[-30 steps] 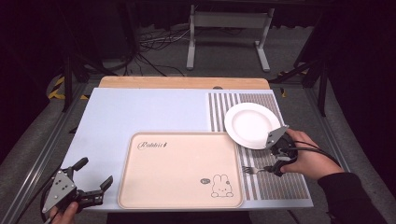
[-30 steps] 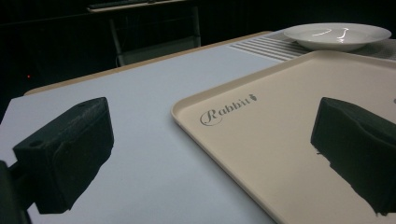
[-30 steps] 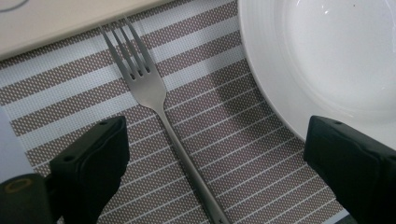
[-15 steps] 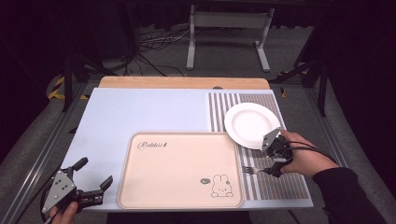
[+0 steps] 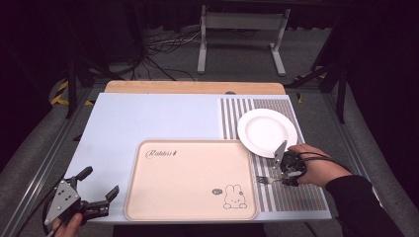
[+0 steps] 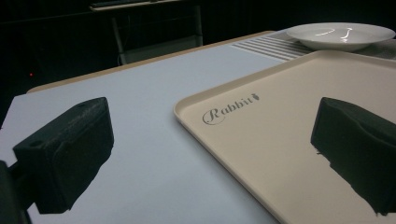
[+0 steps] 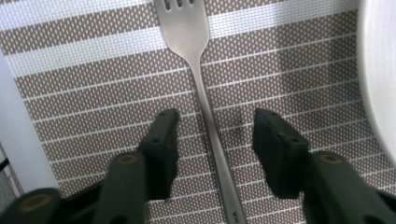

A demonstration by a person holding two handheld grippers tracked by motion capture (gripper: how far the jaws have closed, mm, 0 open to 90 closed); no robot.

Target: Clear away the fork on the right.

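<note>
Darkness fills the room behind, where a grey metal stand (image 5: 241, 37) and loose cables (image 5: 163, 47) sit on the floor. The pale blue surface (image 5: 148, 118) carries a wooden strip along its far edge, a striped placemat (image 5: 296, 197) at the right and a cream tray (image 5: 190, 180) printed with a rabbit. A white plate (image 5: 267, 132) rests on the placemat's far part. Nearer, the fork (image 7: 198, 70) lies flat on the stripes — the right gripper (image 7: 215, 135) has just been closing, its jaws either side of the handle, not yet touching. The left gripper (image 5: 101, 185) waits at the near left corner, jaws wide apart.
</note>
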